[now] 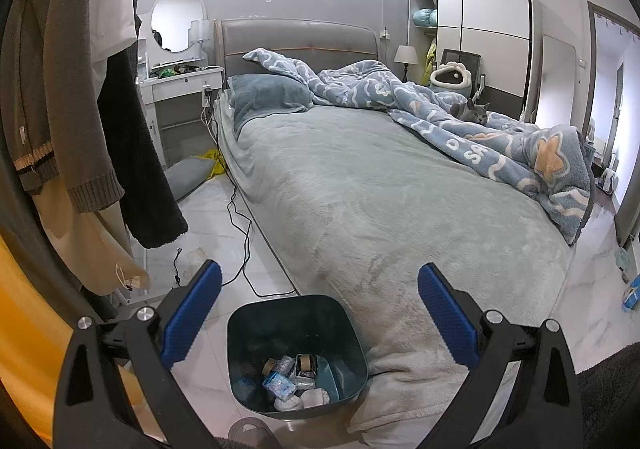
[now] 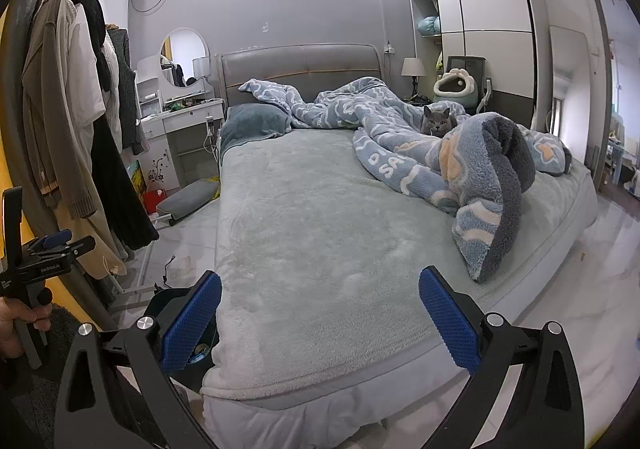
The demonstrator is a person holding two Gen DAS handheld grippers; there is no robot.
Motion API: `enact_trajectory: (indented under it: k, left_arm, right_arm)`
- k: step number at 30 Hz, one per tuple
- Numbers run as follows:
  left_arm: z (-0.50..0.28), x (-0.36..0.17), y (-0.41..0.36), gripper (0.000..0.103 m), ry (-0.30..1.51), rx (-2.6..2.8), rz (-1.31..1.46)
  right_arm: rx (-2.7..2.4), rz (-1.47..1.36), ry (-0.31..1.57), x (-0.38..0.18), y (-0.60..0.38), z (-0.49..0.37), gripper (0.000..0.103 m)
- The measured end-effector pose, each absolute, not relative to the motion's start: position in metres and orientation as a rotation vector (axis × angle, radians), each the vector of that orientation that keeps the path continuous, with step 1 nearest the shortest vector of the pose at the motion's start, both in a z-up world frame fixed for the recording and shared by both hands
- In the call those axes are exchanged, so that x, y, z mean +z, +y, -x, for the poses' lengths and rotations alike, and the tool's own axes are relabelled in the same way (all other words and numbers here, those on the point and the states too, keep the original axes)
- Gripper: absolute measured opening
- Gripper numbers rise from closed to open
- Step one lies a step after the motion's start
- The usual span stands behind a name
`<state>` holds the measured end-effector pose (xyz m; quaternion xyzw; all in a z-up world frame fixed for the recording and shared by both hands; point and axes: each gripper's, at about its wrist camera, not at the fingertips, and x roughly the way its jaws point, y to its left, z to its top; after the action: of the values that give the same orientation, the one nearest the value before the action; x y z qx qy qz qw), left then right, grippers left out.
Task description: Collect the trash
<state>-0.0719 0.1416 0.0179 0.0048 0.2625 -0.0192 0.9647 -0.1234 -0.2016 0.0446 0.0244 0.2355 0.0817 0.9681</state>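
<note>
A dark teal trash bin point(image 1: 352, 361) stands on the floor against the foot corner of the bed. It holds wrappers, a tape roll and crumpled white paper point(image 1: 296, 377). My left gripper point(image 1: 320, 313) hangs open just above the bin, nothing between its blue pads point(image 1: 192, 317). My right gripper point(image 2: 320, 319) is open and empty over the bed's foot edge. The right wrist view shows only the bin's rim point(image 2: 168, 299), behind the gripper's left finger. The left gripper point(image 2: 52, 241) appears there at far left, held by a hand point(image 2: 16, 321). A pale crumpled wrapper point(image 1: 196, 257) lies on the floor.
The bed point(image 2: 320, 217) fills the middle, with a bunched blue blanket point(image 2: 472, 177) and a grey cat point(image 2: 438, 123) on it. Clothes hang on a rack point(image 1: 80, 109) at left. A black cable point(image 1: 240, 233) trails over the floor. A grey cushion point(image 1: 188, 177) and yellow bag point(image 1: 214, 165) lie near the dresser.
</note>
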Motion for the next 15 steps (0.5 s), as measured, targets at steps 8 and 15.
enact_trajectory:
  k: [8, 15]
  left_arm:
    - [0.0719, 0.0181, 0.1430, 0.100, 0.532, -0.040, -0.009]
    - [0.0718, 0.0178, 0.1414, 0.100, 0.532, -0.040, -0.008]
  right_arm:
    - [0.166, -0.049, 0.476, 0.0446, -0.2019, 0.1230, 0.100]
    - [0.166, -0.050, 0.476, 0.0446, -0.2020, 0.1231, 0.100]
